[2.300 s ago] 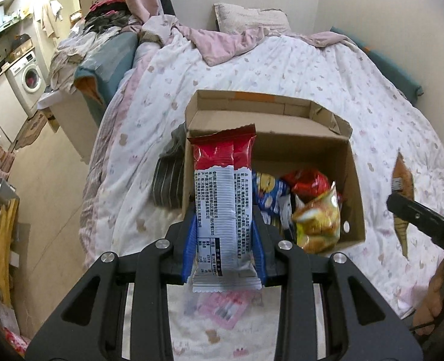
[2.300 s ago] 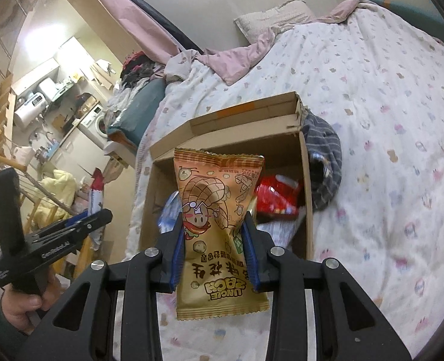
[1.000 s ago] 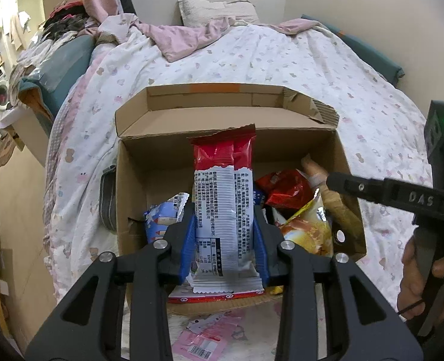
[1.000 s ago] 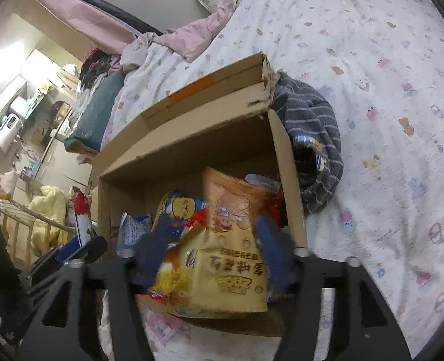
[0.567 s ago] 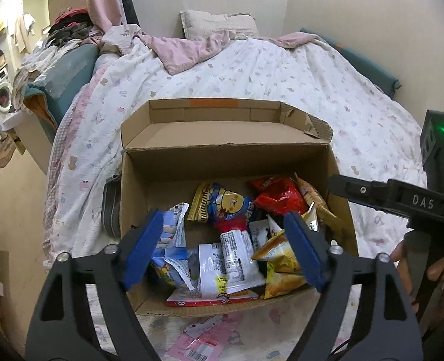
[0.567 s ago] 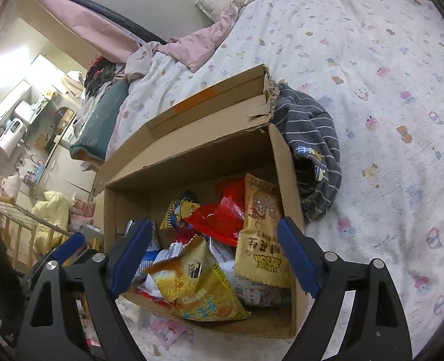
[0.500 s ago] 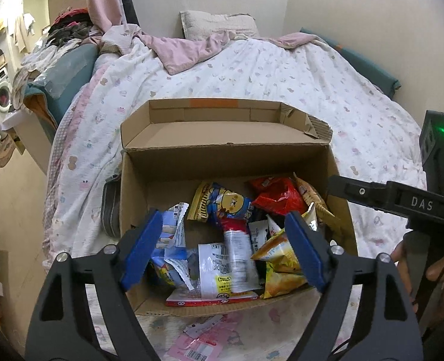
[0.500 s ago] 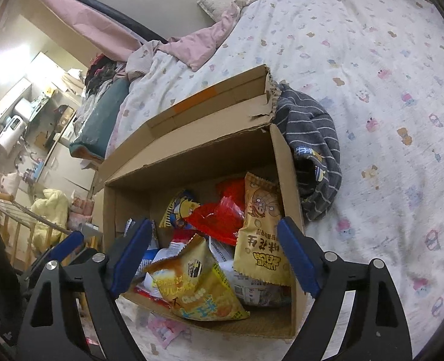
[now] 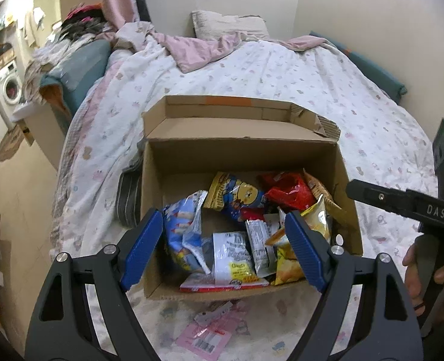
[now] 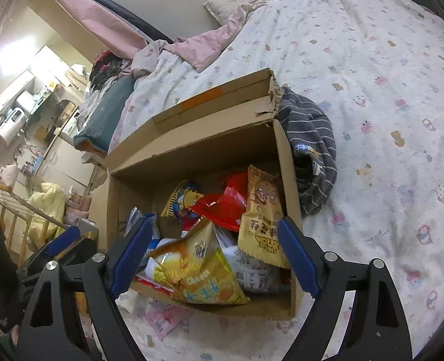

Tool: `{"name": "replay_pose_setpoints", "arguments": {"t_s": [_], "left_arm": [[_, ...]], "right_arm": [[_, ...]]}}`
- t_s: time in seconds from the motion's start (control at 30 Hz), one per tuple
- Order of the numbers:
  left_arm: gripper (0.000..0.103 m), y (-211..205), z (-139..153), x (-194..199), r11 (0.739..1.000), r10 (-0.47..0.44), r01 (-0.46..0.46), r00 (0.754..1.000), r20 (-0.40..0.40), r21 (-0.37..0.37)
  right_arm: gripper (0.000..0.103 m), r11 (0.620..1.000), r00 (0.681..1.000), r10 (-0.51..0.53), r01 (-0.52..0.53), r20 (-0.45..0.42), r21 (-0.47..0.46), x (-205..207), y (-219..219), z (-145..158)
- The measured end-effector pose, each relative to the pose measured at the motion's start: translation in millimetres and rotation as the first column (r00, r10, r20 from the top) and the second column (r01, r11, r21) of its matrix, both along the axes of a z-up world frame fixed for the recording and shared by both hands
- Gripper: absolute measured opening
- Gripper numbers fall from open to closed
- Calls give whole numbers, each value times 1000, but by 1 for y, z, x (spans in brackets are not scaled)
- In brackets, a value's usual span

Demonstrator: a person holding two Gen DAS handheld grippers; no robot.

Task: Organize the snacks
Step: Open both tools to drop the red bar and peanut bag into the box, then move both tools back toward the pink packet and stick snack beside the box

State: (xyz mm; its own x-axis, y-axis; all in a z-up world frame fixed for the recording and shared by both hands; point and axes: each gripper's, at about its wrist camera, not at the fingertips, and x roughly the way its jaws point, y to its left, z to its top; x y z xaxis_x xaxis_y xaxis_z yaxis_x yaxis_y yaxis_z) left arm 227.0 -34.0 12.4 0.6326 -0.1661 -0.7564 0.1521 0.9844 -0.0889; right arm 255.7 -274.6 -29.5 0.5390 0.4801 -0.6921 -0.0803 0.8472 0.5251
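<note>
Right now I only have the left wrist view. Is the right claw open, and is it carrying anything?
Observer: The right claw is open and empty, over the near end of the cardboard box.
Operator: I can only see a corner of the tan packet. How does it sit?
Observer: The tan packet is inside the box, standing upright against the right wall.
Operator: Is there anything outside that wall?
Observer: A grey striped cloth lies on the bed against the outside of it.
</note>
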Motion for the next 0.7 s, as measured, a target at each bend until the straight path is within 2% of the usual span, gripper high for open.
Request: {"name": "replay_pose_setpoints", "arguments": {"t_s": [0.3, 0.43, 0.47, 0.53, 0.7], "left_arm": [[81, 20, 3, -16, 999, 37, -37, 999, 8, 12], [81, 31, 7, -28, 997, 71, -72, 997, 38, 19], [82, 35, 9, -32, 996, 85, -86, 995, 50, 20], [94, 42, 10, -36, 995, 98, -98, 994, 51, 7], [97, 57, 3, -49, 992, 125, -125, 992, 15, -22]], "right_arm": [[88, 1000, 1000, -12, 12, 5, -8, -26, 0, 7], [88, 1000, 1000, -10, 11, 14, -17, -39, 5, 10], [88, 1000, 1000, -10, 10, 17, -21, -43, 6, 11], [88, 999, 1000, -20, 21, 23, -30, -51, 9, 12], [88, 1000, 1000, -16, 16, 14, -9, -73, 16, 7]]}}
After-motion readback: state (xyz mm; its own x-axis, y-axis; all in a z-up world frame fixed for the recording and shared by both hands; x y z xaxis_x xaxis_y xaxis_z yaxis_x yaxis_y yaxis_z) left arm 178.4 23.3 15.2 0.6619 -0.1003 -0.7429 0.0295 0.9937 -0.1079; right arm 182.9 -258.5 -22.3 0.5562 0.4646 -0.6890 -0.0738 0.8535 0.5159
